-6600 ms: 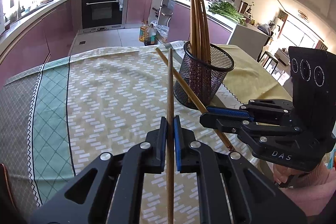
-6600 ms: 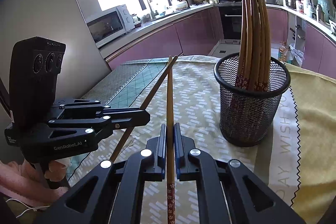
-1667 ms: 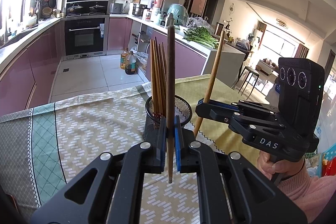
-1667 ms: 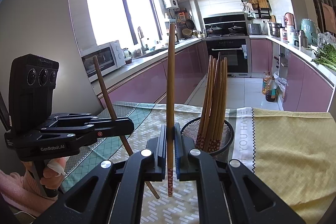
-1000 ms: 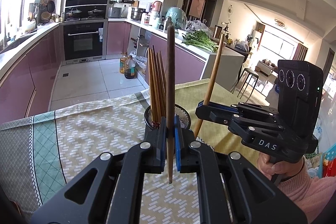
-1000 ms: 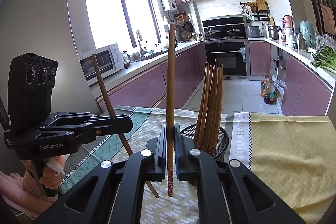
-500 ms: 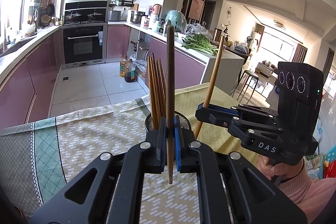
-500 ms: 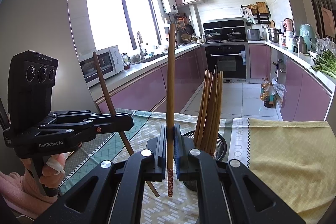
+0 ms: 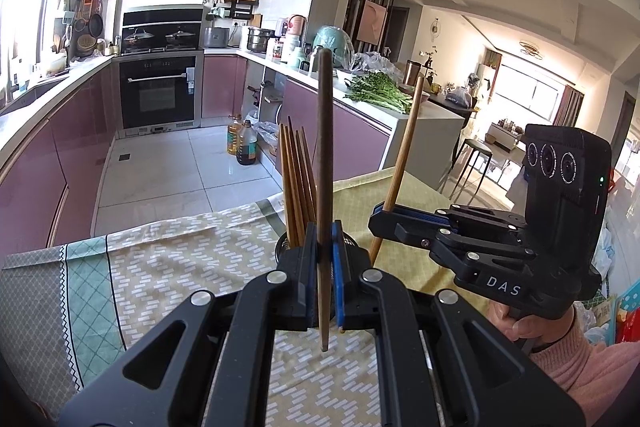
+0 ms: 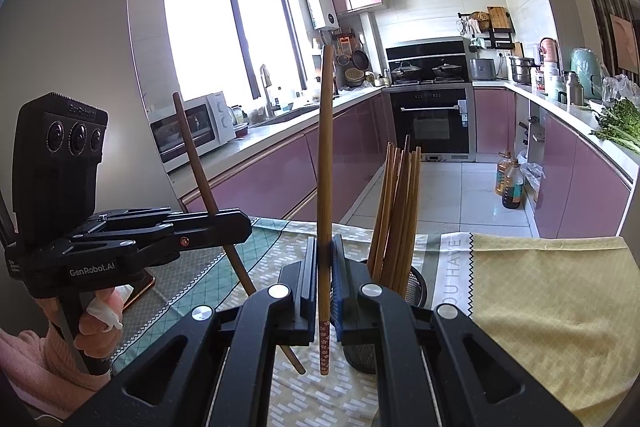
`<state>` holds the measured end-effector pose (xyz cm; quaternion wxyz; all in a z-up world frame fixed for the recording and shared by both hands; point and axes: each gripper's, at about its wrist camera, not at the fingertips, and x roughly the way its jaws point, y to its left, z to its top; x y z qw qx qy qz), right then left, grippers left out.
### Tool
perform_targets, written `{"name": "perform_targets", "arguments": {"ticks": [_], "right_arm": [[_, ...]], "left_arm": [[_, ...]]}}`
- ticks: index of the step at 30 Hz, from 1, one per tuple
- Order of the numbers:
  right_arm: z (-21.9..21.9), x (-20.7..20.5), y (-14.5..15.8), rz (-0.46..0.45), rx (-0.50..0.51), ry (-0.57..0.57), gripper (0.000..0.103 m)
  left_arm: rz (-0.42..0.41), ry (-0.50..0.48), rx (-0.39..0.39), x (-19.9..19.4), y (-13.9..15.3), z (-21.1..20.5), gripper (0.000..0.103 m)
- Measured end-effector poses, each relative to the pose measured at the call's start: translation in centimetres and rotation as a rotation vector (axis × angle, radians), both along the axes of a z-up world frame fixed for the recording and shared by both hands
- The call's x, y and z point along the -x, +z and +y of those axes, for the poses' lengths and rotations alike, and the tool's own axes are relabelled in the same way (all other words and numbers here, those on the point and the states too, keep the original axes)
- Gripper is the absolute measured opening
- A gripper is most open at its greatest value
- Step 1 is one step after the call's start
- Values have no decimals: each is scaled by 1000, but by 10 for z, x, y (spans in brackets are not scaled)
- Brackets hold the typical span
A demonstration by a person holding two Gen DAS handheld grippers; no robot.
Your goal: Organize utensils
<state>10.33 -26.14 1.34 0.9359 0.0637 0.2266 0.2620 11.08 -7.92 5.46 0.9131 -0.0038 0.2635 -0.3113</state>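
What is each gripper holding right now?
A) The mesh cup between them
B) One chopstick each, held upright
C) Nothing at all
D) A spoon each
B: the left gripper and the right gripper each clamp a single upright chopstick, near the mesh cup.

Both cams sit just behind their own jaws, above the patterned tablecloth [image 9: 160, 267], angled slightly down. Left cam faces the far oven and right-hand living room; right cam faces the window. Shared: black mesh holder [image 10: 416, 283], black built-in oven [image 9: 158, 99].

Cloth-covered table [image 9: 168, 267], mesh holder [image 10: 416, 285]
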Motion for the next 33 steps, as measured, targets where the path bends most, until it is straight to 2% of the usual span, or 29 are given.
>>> {"name": "perform_targets", "arguments": {"ticks": [33], "right_arm": [[-5,0,15,-45,-10,-6,6]], "left_arm": [[-64,-2,18,13,22,-10,7]]}}
